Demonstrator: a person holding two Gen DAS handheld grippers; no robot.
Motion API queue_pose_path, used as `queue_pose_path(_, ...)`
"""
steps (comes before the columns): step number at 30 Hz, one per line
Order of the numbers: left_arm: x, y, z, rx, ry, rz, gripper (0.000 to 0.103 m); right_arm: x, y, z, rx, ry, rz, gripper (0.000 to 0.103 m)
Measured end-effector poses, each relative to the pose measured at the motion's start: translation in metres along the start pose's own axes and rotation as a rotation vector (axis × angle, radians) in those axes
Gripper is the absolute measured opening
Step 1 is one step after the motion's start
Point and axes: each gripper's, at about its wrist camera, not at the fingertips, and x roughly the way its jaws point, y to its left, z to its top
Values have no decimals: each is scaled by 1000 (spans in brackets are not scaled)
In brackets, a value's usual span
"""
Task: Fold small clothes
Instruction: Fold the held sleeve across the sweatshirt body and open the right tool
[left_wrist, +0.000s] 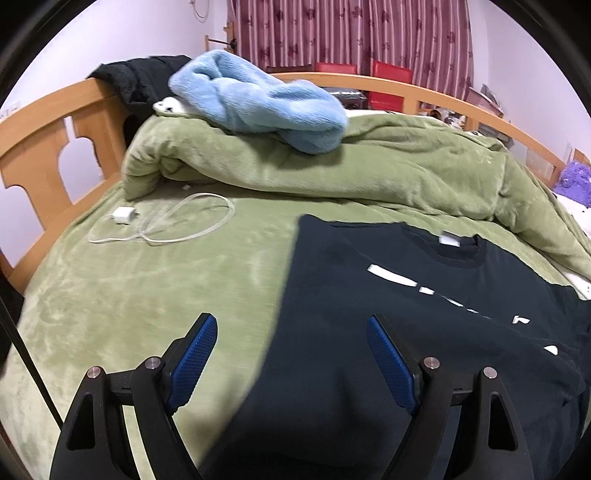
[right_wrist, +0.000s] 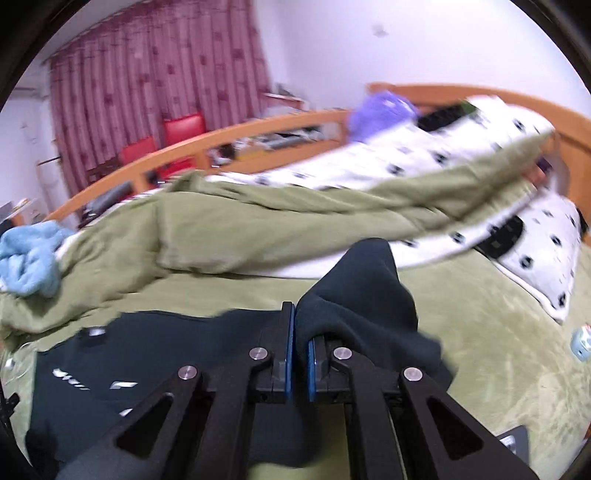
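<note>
A black T-shirt (left_wrist: 388, 314) with white print lies on the green bed cover (left_wrist: 147, 295), its left side folded in over the body. My left gripper (left_wrist: 291, 332) is open and empty, hovering over the shirt's left edge. My right gripper (right_wrist: 300, 325) is shut on the shirt's right sleeve (right_wrist: 362, 280) and lifts it above the bed. The rest of the shirt (right_wrist: 147, 369) lies flat to the left in the right wrist view.
A bunched green blanket (left_wrist: 332, 166) with a light blue fleece (left_wrist: 258, 103) on it lies behind the shirt. A white charger and cable (left_wrist: 159, 221) lie at left. A spotted white duvet (right_wrist: 443, 147) and wooden bed rail (left_wrist: 55, 122) border the bed.
</note>
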Motion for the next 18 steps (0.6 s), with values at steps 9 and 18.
queue_pose_path(9, -3, 53, -3, 1, -17, 25, 82, -37, 182, -44, -231, 6, 149, 6)
queue_pose_path(18, 10, 72, -12, -5, 2, 26, 82, 10, 266, -145, -326, 189, 219, 7)
